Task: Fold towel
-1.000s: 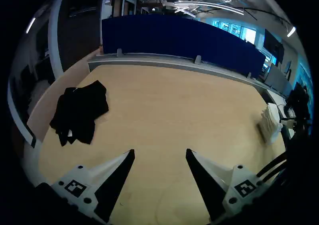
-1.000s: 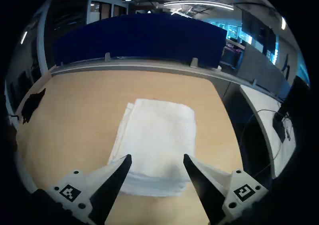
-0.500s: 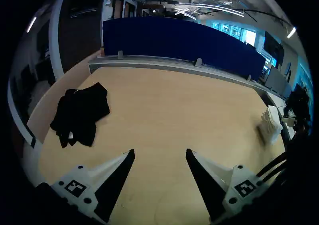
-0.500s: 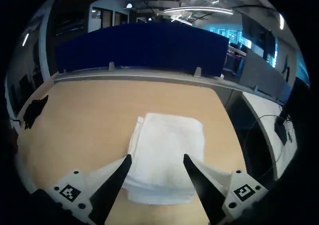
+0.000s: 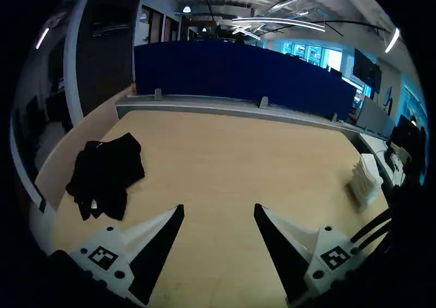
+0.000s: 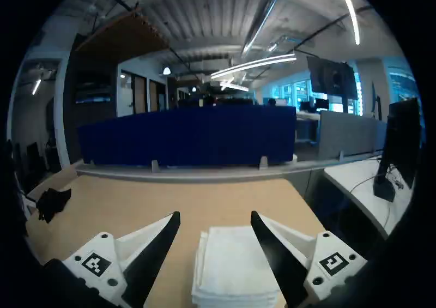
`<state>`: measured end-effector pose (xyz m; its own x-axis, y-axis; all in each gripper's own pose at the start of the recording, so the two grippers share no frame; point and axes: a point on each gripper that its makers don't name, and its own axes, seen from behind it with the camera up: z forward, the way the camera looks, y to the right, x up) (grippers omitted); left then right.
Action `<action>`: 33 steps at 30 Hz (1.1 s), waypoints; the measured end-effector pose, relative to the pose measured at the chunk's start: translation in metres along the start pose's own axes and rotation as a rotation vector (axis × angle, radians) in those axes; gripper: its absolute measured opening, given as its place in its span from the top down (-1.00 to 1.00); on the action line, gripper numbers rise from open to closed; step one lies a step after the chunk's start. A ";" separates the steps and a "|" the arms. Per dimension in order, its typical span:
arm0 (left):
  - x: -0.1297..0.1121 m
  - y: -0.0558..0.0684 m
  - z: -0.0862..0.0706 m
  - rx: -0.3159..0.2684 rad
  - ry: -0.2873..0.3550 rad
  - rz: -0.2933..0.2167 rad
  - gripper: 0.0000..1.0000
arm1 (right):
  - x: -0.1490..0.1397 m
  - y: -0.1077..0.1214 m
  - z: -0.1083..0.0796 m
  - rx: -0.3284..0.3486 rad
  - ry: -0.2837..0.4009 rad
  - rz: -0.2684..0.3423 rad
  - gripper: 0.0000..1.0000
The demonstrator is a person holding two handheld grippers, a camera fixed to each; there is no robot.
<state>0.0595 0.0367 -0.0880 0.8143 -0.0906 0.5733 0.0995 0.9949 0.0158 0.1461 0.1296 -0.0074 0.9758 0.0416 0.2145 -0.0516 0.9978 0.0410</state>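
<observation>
White and folded into a thick stack, the towel [image 6: 237, 264] lies flat on the pale wood surface [image 6: 163, 204] at 6 o'clock in the right gripper view, seen in the gap between the fingers of the right claw [image 6: 213, 213]. That claw's fingers stand apart and grip nothing. In the left gripper view the same towel [image 5: 366, 180] sits at 3 o'clock, close to the surface's [image 5: 234, 150] edge. The left claw [image 5: 218, 205] hangs over bare wood well away from it, fingers likewise spread and holding nothing. A crumpled black garment [image 5: 106, 174] rests at 9 o'clock in that view, far across the surface from the towel; the right gripper view shows it [image 6: 52, 201] small at 9 o'clock. A blue partition [image 5: 240, 71] lines the far edge at 12 o'clock, under strip lights in an open office.
</observation>
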 end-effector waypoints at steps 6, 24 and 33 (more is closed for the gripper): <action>0.028 -0.003 0.002 0.001 0.088 -0.010 -0.91 | 0.034 -0.010 -0.013 -0.007 0.132 -0.001 -1.00; 0.124 -0.005 -0.003 0.008 0.391 0.039 -0.91 | 0.054 -0.049 -0.015 -0.039 0.184 -0.031 -1.00; 0.145 0.001 -0.003 -0.012 0.451 0.044 -0.91 | 0.056 -0.099 -0.009 -0.050 0.178 -0.028 -1.00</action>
<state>0.1794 0.0240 -0.0077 0.9855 -0.0611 0.1585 0.0638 0.9979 -0.0121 0.2081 0.0341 -0.0085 0.9991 0.0181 0.0377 -0.0179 0.9998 -0.0049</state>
